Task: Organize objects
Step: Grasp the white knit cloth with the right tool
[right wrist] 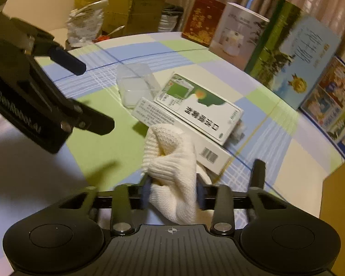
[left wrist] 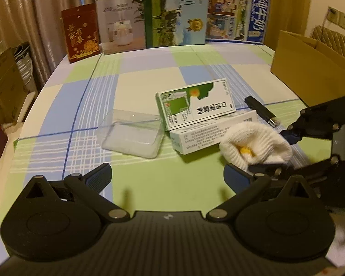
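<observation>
My right gripper (right wrist: 172, 192) is shut on a white knitted glove (right wrist: 172, 161) with some yellow showing inside, held just above the checked tablecloth (right wrist: 108, 151). The same glove (left wrist: 255, 142) shows at the right of the left wrist view, in front of a long white box (left wrist: 204, 133). A green-and-white medicine box (left wrist: 195, 102) leans on that white box. A clear plastic tray (left wrist: 132, 135) lies to their left. My left gripper (left wrist: 168, 177) stands open with nothing in it, low over the cloth, left of the glove. A black stick-shaped object (left wrist: 261, 111) lies behind the boxes.
Tall cartons stand along the table's far edge: a red box (left wrist: 81, 32), a white box (left wrist: 122, 20) and milk cartons (left wrist: 177, 11). An open cardboard box (left wrist: 310, 57) sits at the right edge. Stacked boxes and bags (right wrist: 117, 16) crowd the floor beyond the table.
</observation>
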A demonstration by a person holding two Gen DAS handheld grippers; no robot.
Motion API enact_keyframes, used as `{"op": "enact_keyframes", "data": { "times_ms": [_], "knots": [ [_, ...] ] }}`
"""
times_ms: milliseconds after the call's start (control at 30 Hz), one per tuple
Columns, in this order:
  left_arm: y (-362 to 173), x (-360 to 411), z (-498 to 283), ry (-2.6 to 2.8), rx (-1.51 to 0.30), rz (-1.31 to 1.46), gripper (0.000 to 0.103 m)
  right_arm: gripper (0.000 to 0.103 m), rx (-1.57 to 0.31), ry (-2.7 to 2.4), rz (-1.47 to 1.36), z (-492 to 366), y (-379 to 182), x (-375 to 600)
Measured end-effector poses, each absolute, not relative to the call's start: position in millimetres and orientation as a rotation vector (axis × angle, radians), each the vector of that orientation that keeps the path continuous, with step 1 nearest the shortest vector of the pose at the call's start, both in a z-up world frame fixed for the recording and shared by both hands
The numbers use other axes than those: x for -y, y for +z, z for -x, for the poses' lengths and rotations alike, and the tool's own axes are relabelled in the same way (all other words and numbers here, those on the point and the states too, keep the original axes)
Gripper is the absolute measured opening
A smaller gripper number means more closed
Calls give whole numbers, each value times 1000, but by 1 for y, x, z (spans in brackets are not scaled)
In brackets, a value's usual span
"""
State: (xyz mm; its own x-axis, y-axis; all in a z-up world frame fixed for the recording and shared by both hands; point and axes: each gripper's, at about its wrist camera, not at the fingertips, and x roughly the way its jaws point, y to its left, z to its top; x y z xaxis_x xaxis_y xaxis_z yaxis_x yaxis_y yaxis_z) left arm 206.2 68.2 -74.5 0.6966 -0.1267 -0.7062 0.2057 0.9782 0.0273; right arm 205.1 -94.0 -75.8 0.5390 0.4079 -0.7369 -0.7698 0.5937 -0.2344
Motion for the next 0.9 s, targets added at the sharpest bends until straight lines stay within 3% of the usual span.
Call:
{"op": "enact_keyframes", "data": {
  "times_ms": [167,367,733,833,900],
  "knots": [
    [-76,-51,-208,-250,-747,-213,100,26,-763,636,423,-215,-58,126],
    [-86,-14,-219,-367,-687,-469,90,26,-806,544,296,-224,-42,159],
    [-110,3,-262,-520,-748,-506,82,26,-840,517,220,-230,-43,172],
    [-108,1,-268,-532,-779,-468,70,26,-845,516,202,-229,-43,174],
    [-104,1,-266,-508,-800,-467,56,26,-851,515,192,-229,-43,175]
  ]
}}
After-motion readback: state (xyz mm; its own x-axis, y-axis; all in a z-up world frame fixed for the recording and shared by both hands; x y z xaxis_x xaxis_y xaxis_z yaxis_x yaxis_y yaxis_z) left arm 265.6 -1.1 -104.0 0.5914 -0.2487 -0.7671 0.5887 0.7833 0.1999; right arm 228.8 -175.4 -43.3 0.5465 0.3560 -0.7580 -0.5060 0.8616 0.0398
